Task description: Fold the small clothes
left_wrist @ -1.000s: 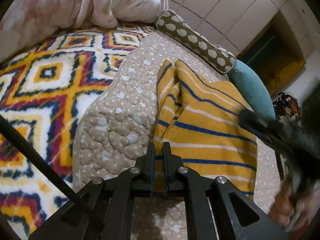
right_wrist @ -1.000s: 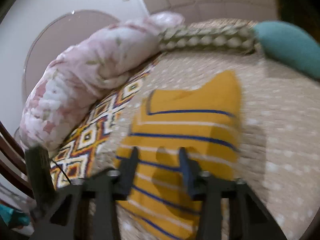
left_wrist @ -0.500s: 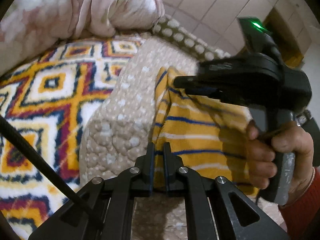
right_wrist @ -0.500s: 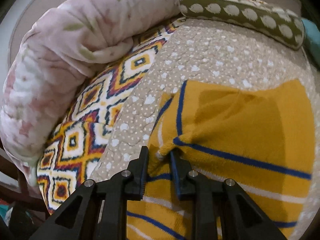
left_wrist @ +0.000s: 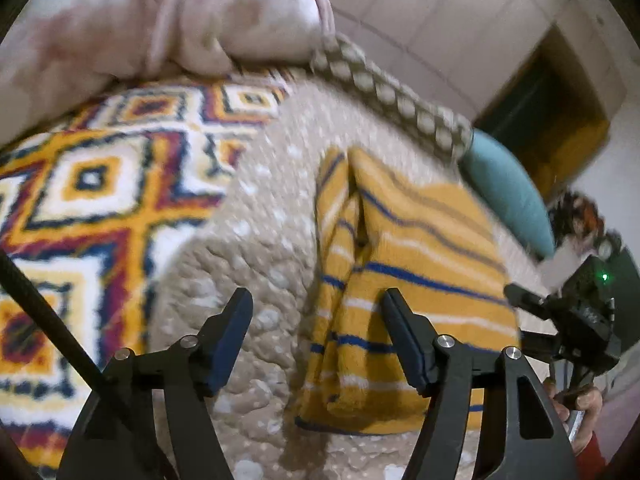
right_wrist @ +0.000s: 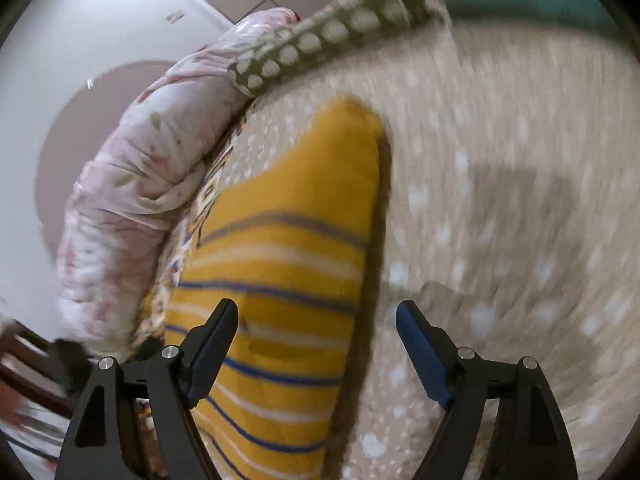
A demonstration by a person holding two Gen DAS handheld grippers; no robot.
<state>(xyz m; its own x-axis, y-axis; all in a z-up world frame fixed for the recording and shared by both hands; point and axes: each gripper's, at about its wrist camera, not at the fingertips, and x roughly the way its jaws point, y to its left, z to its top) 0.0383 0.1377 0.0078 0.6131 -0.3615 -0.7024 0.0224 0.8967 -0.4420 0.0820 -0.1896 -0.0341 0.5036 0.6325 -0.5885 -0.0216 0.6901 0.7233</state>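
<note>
Now both grippers hang open over the bed, neither one holding cloth. At the far left edge a patterned blanket covers the bed, with a pink quilt bunched behind it. Next comes the beige mat, and on it lies the garment, a yellow piece with blue and white stripes. It sits toward the mat's right half, its far end reaching toward the spotted bolster and the teal pillow along the far edge.

The left gripper has its jaws spread wide and empty. Its left finger hovers over bare mat, its right finger over the cloth, so the garment's folded left edge falls between them. The garment's long axis runs away from this gripper, near edge just below the fingertips.

The right gripper is likewise spread and empty. In its view the garment lies under the left finger and the gap, while the right finger is over plain mat; the cloth's right edge runs lengthwise between the fingers.

Each gripper thus straddles one long side. The left looks nearer the doubled-over strip, so I judge the next fold would likely bring the near end up along that long axis.
</note>
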